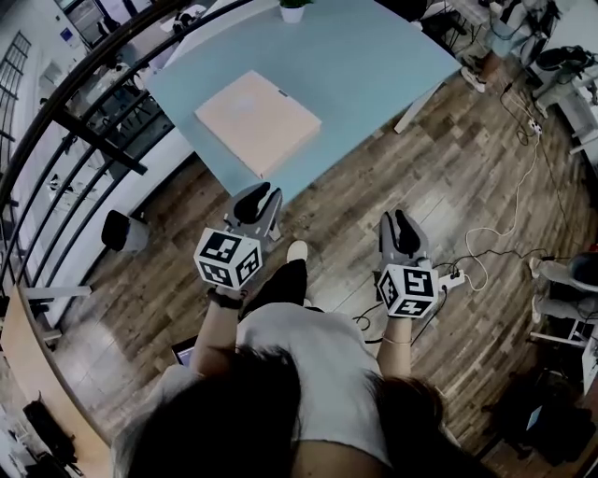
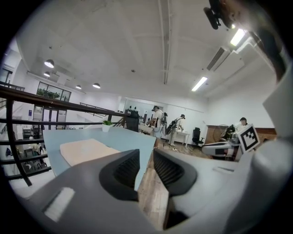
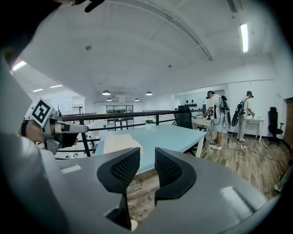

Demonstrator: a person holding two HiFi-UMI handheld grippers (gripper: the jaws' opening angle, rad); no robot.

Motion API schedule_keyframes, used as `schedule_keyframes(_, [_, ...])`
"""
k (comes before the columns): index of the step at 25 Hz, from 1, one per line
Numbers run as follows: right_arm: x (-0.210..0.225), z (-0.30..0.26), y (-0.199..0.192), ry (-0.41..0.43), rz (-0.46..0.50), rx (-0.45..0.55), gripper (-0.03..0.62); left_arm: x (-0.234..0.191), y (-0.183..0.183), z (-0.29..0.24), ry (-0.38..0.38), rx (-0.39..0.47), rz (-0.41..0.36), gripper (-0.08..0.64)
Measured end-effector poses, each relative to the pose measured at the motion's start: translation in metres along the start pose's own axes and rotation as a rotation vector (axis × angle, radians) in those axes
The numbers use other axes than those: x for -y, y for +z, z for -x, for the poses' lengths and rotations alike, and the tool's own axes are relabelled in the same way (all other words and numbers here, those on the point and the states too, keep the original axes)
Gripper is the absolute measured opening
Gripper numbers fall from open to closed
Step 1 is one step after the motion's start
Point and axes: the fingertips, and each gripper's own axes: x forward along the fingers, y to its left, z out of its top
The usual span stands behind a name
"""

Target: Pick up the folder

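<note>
A flat, pale peach folder (image 1: 258,121) lies on the light blue table (image 1: 374,75), near its front corner; it also shows in the left gripper view (image 2: 84,150) and the right gripper view (image 3: 120,143). My left gripper (image 1: 255,202) hovers over the wooden floor just short of the table's front edge, its jaws slightly apart with nothing between them. My right gripper (image 1: 400,227) is further right over the floor, open a little too and empty. Both point toward the table and touch nothing.
A small potted plant (image 1: 293,9) stands at the table's far edge. A black railing (image 1: 84,140) runs along the left of the table. Cables (image 1: 509,219) trail over the wooden floor at the right. People stand at desks (image 3: 215,119) in the background.
</note>
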Motion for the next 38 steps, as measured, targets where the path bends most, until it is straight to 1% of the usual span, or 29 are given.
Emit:
schedule_keyframes(6, [0.012, -0.063, 0.024, 0.028, -0.003, 0.002, 0.08, -0.038, 0.023, -0.046, 0.019, 0.005, 0.007, 0.12])
schedule_keyframes(12, [0.012, -0.111, 0.041, 0.055, -0.01, 0.005, 0.08, -0.071, 0.04, -0.075, 0.028, 0.014, 0.016, 0.131])
schedule_keyframes(18, [-0.008, -0.155, 0.051, 0.104, -0.003, -0.011, 0.08, -0.11, 0.049, -0.085, 0.055, 0.015, 0.037, 0.138])
schedule_keyframes(24, [-0.022, -0.188, 0.051, 0.173, 0.021, -0.048, 0.08, -0.137, 0.05, -0.086, 0.113, 0.021, 0.065, 0.138])
schedule_keyframes(27, [-0.026, -0.21, 0.053, 0.217, 0.033, -0.06, 0.08, -0.152, 0.046, -0.087, 0.159, 0.021, 0.085, 0.138])
schedule_keyframes(30, [-0.036, -0.239, 0.057, 0.28, 0.051, -0.07, 0.08, -0.172, 0.043, -0.084, 0.227, 0.027, 0.112, 0.138])
schedule_keyframes(34, [-0.048, -0.289, 0.066, 0.396, 0.076, -0.078, 0.08, -0.2, 0.043, -0.083, 0.343, 0.046, 0.145, 0.138])
schedule_keyframes(38, [-0.061, -0.338, 0.084, 0.518, 0.108, -0.097, 0.08, -0.224, 0.054, -0.087, 0.455, 0.067, 0.167, 0.138])
